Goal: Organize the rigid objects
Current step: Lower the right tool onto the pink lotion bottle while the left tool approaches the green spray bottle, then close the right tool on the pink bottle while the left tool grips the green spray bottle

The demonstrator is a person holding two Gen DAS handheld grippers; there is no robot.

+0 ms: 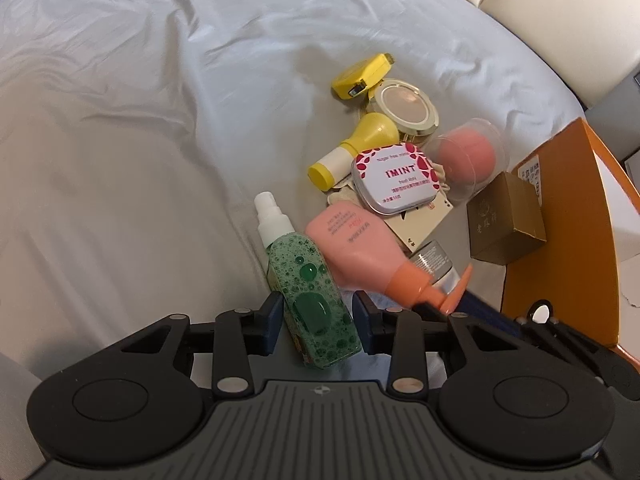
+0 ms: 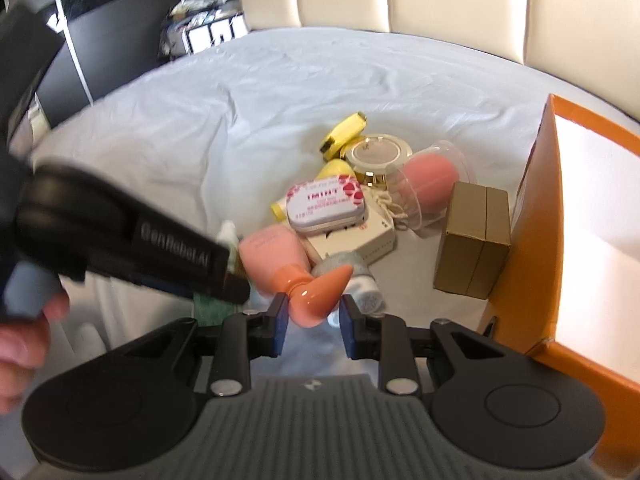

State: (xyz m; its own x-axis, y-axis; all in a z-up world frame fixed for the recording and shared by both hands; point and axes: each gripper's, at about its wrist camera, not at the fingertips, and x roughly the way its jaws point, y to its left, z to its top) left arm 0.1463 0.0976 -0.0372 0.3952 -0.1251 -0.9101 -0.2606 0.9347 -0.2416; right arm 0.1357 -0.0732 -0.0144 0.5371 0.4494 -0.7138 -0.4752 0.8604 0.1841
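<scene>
Blur softens the right wrist view, where the left gripper (image 2: 236, 280) is cut off and hides most of the green spray bottle (image 2: 208, 308) — its hold cannot be judged there. In the left wrist view the left gripper (image 1: 316, 322) is seen clamped on this green spray bottle (image 1: 316, 300) on the white sheet (image 1: 120, 140). The right gripper (image 2: 314, 320) is closed on the pump of the pink bottle (image 2: 276, 256) beside the orange box (image 2: 536, 208) — only its tip is glimpsed in the left view.

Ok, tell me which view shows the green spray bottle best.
The left wrist view. There the green spray bottle shows from its white cap nearly to its base, lying on the sheet between the left tool's fingers. In the right wrist view the left tool's body covers it; only the cap tip and a green patch show.
</scene>
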